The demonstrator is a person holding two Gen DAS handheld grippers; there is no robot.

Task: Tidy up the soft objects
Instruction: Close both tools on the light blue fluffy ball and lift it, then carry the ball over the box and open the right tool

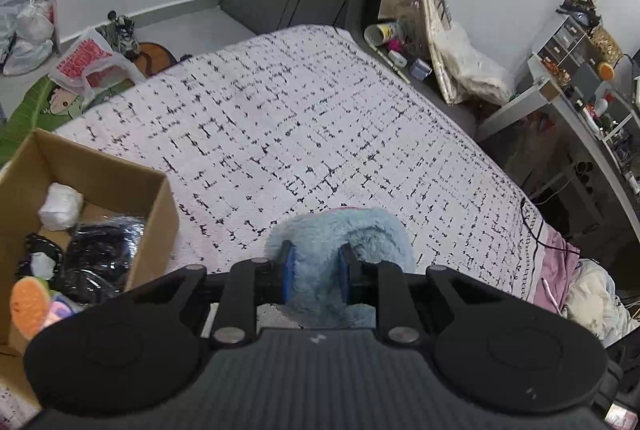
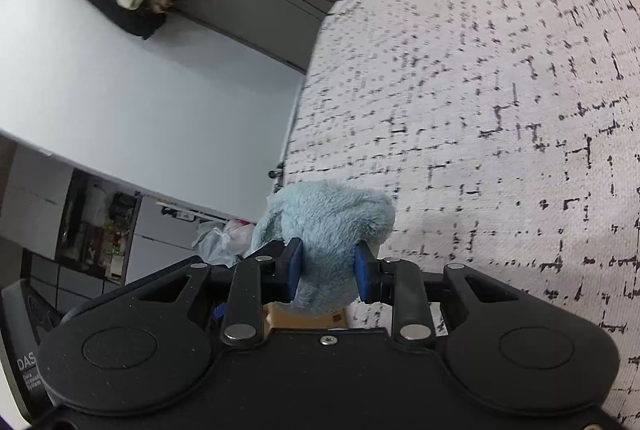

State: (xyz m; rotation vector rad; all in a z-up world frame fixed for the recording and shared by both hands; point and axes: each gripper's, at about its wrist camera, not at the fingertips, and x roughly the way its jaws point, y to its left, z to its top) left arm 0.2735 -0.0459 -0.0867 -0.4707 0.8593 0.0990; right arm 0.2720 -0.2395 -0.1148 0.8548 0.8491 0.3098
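Box already has a few soft things in; both grippers, left gripper and right gripper, are clamped on the blue plush, probably the same one, not boxed yet.

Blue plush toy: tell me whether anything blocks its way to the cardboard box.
Nothing visible does. The blue plush toy is gripped by the left gripper and right gripper above the bedspread. The cardboard box sits open-topped to its left, partly filled, with only bare bedspread between.

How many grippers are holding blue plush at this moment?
2. The left hand-held gripper is shut on blue plush above the bedspread; the right hand-held gripper also clamps blue plush. Whether both hold one toy cannot be told.
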